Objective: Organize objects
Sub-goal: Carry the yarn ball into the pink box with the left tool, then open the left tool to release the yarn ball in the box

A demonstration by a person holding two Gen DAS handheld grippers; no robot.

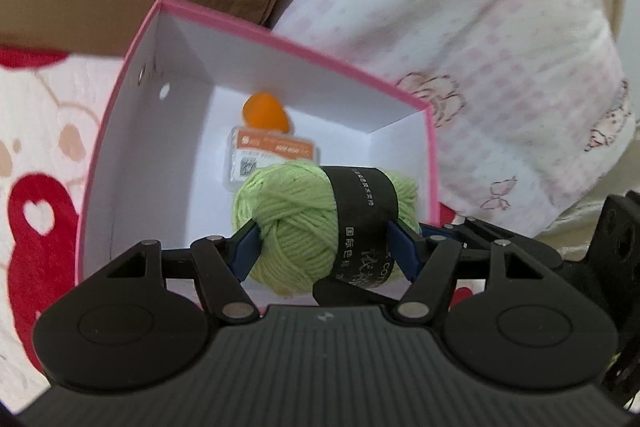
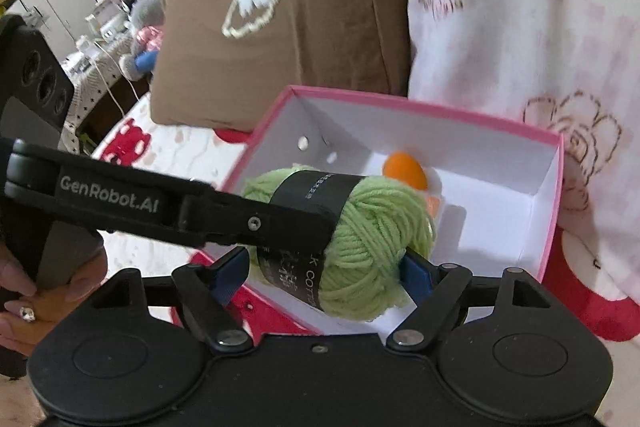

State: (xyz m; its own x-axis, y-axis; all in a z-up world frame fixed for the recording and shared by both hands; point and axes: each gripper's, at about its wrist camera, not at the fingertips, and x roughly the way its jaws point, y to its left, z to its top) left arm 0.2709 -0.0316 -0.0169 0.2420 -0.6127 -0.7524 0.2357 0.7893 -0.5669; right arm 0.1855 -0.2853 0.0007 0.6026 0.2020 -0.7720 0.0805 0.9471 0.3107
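Left gripper (image 1: pixel 324 247) clamps green yarn ball (image 1: pixel 316 223) over pink box (image 1: pixel 120 99). Right gripper (image 2: pixel 324 267): pads flank same ball, contact unclear. Lower it beside orange-capped bottle (image 1: pixel 266 135), then spread pads evenly.

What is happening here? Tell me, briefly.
A person is tidying things into a pink box on a bed, a gripper in each hand. The left gripper is clamped on a green yarn ball, held over the open box. The right gripper is close around the same ball; whether it grips is unclear. An orange object and a labelled packet already lie inside.
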